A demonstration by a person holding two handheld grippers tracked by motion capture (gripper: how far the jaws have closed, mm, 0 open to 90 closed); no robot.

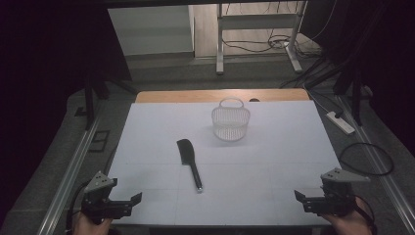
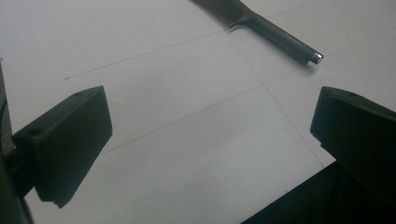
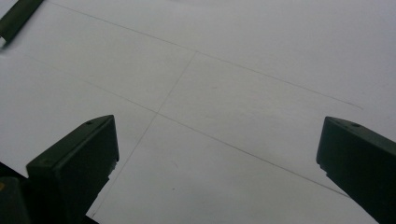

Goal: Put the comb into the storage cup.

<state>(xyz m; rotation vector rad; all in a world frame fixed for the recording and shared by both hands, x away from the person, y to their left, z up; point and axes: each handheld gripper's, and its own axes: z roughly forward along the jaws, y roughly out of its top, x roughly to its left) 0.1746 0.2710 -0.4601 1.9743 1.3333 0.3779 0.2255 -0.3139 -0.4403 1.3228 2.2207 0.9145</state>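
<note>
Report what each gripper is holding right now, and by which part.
Nothing is held. The left gripper and right gripper are both open over the table's near edge; the black comb lies untouched between them.

The room was dim and dark at the sides, the white table (image 1: 147, 147) looked bright, shadows were soft.

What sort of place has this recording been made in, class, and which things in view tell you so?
Probably a lab or recording workshop, not a home. A white-covered table stands between metal rails, dark curtains hang at the sides, and loose cables and a power strip lie on the floor.
</note>
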